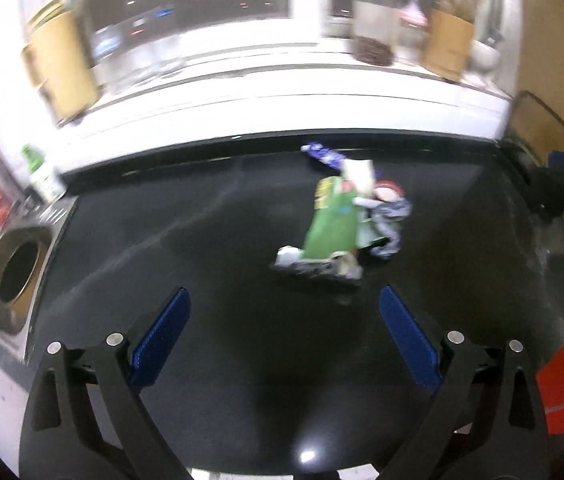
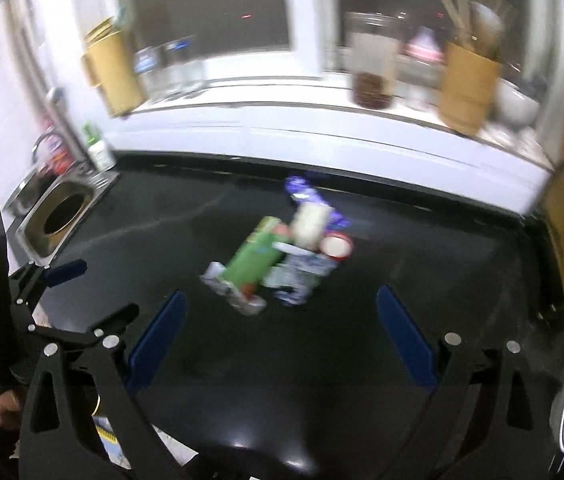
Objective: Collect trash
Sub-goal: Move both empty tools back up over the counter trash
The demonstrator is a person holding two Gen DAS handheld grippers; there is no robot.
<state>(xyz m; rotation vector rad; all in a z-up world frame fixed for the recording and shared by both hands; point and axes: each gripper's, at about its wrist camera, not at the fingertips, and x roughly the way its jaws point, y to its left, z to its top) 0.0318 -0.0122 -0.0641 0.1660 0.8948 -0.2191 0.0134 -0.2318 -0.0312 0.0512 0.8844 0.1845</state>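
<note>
A small heap of trash (image 1: 335, 220) lies on the black table (image 1: 202, 240), toward its far side and a little right of centre, near the white sill (image 1: 282, 104) but apart from it. Both views are blurred, so labels cannot be read. The largest piece is a green packet (image 1: 329, 224) with a yellow patch at its far end. A crumpled silvery wrapper (image 1: 309, 266) lies at its near end. A purple-and-white wrapper (image 1: 323, 156) lies at the far end of the heap, with a pale cream pouch (image 1: 357, 176) overlapping it. On the right side sit a round red-rimmed lid or cup (image 2: 335, 246) and a crinkled blue-and-white wrapper (image 1: 389, 224). The pieces touch or overlap one another.

The left gripper (image 1: 283, 320) hangs above the table short of the heap, jaws spread wide with nothing between them. The right gripper (image 2: 280, 320) is likewise wide apart and empty, the heap just beyond its blue pads (image 2: 405, 340).

A round opening in a steel panel (image 1: 14, 276) sits at the table's left end.
</note>
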